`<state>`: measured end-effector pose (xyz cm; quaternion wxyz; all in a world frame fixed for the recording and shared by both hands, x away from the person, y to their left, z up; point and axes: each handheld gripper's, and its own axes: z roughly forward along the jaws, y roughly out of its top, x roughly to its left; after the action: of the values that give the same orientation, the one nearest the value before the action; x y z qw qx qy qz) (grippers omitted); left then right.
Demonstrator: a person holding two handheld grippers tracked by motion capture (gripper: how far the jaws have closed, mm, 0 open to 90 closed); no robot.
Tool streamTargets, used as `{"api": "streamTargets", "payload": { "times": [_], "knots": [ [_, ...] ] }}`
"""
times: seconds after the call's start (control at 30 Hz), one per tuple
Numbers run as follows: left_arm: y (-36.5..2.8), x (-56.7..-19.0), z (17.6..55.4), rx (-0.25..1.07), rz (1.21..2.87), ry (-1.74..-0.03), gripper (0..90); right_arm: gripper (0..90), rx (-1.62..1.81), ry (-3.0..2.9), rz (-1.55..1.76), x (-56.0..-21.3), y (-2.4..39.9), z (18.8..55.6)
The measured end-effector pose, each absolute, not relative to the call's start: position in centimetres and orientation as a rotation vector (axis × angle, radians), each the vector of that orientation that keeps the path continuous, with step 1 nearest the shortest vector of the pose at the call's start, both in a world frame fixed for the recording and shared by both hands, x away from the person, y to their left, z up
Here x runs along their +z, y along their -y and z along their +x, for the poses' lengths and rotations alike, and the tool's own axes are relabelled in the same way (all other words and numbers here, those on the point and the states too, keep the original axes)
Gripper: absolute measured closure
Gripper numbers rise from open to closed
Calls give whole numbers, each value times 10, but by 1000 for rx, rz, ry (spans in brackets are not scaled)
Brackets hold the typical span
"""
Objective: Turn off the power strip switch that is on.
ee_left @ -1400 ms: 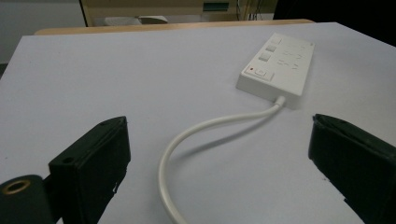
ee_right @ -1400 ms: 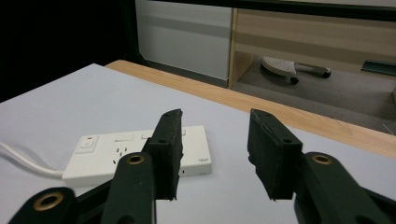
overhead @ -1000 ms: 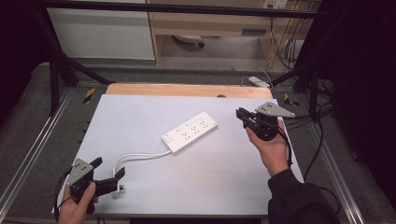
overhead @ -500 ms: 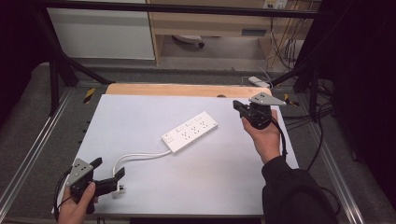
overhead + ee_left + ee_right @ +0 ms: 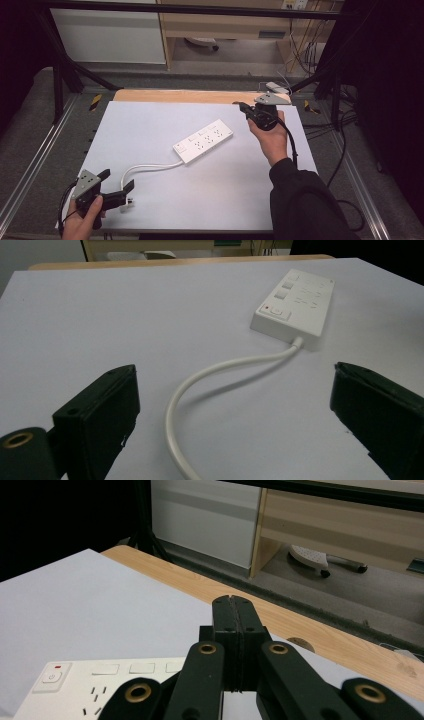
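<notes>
White plastic identifies the power strip, which lies flat near the middle of the counter with its cord curving toward the near left corner; we judge the work barely begun, since nothing is gripped yet and the cord end lies loose by the left tool. We see the left tool held low at that corner, its jaws standing wide apart on either side of the cord without pressing it. We see the right tool raised above the far right of the counter just beyond the strip, jaws pressed together on nothing, its hand tilting it toward the far edge.
</notes>
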<state>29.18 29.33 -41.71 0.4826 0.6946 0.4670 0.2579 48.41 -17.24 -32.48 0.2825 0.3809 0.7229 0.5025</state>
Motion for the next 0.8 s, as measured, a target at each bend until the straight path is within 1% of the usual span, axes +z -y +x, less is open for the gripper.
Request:
{"api": "streamTargets", "payload": {
  "times": [0.8],
  "knots": [
    [-294,-417,293,630,1692,-1136,57,900,1339,-1930,1075,-335,153,515]
  ]
}}
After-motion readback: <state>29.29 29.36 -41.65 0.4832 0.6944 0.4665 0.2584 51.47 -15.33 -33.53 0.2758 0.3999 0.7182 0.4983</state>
